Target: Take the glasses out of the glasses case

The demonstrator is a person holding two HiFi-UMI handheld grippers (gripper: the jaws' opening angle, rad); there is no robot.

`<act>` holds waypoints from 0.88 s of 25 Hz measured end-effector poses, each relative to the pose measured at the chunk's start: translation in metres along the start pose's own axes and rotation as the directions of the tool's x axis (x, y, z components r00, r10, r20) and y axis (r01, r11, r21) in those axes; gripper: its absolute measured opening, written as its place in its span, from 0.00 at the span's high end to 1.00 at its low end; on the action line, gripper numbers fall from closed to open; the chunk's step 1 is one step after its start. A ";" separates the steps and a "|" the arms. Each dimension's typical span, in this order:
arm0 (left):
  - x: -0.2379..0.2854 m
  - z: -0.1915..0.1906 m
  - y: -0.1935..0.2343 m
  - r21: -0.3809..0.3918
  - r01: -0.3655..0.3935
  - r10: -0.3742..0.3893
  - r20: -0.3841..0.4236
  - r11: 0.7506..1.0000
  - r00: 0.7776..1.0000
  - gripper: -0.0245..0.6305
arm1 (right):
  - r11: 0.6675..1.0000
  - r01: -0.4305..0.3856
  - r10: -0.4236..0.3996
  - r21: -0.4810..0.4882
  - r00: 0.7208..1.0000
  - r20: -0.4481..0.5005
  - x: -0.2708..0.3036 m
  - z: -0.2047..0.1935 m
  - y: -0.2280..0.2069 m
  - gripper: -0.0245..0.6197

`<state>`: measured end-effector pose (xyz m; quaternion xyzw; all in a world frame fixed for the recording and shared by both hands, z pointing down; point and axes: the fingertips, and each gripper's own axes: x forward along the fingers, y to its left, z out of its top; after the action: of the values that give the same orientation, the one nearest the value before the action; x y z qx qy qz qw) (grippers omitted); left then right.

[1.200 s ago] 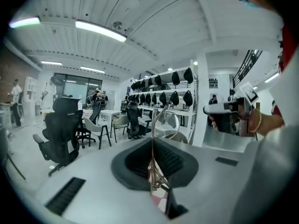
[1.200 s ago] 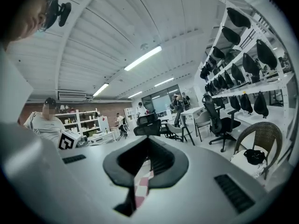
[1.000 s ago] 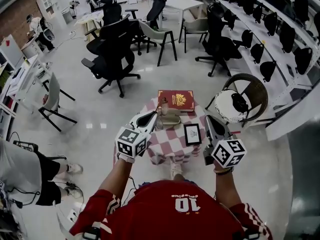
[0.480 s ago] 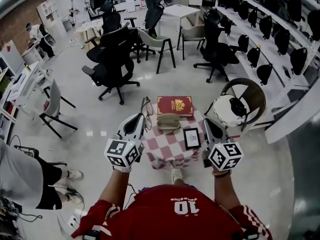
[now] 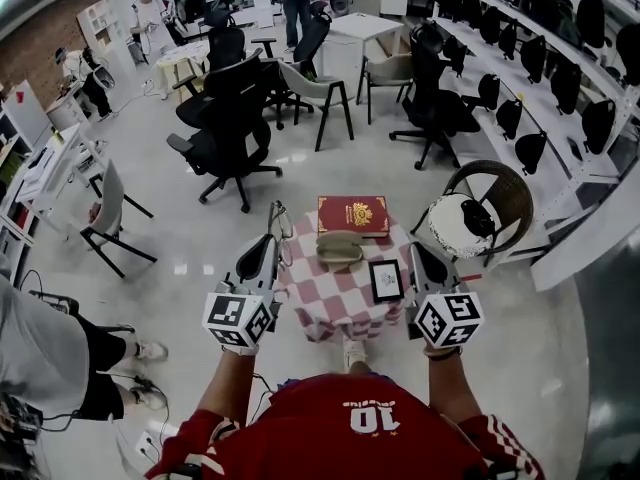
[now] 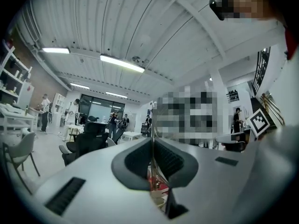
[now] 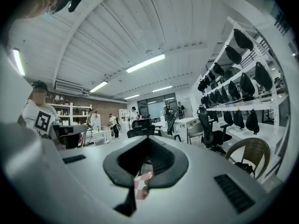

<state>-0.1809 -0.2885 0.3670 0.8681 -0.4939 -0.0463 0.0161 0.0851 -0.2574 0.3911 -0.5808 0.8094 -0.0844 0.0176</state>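
Note:
The thin-framed glasses (image 5: 281,226) hang in the air off the left edge of the small table with the checkered cloth (image 5: 340,293). My left gripper (image 5: 272,240) is shut on them; in the left gripper view a thin metal part of the glasses (image 6: 152,171) runs between its closed jaws (image 6: 152,146). The beige glasses case (image 5: 340,251) lies on the table in front of a red book (image 5: 352,215), and it looks open. Over the table's right edge, my right gripper (image 5: 418,252) is shut with nothing in it (image 7: 148,146).
A small black picture frame (image 5: 386,280) lies on the cloth near the right gripper. A wicker chair with a white cushion (image 5: 480,208) stands right of the table. Black office chairs (image 5: 230,118) stand farther off, and a seated person (image 5: 45,353) is at the left.
My left gripper has moved from over the case to the left, off the table's edge, carrying the glasses with it. The right gripper has drawn back slightly.

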 end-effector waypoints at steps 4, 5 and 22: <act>0.000 0.002 0.002 0.008 -0.004 0.004 0.011 1.000 1.000 0.93 | 1.000 0.003 -0.003 -0.003 1.000 -0.006 0.003 -0.002 0.001 0.94; 0.000 0.003 0.003 0.009 -0.005 0.005 0.013 1.000 1.000 0.93 | 1.000 0.003 -0.003 -0.003 1.000 -0.006 0.004 -0.001 0.001 0.94; 0.001 0.005 0.015 0.006 -0.022 0.022 0.018 1.000 1.000 0.93 | 1.000 -0.007 0.007 -0.010 1.000 0.003 0.013 0.007 0.003 0.94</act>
<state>-0.1935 -0.2969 0.3630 0.8623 -0.5035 -0.0524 0.0093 0.0792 -0.2700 0.3851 -0.5784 0.8117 -0.0797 0.0162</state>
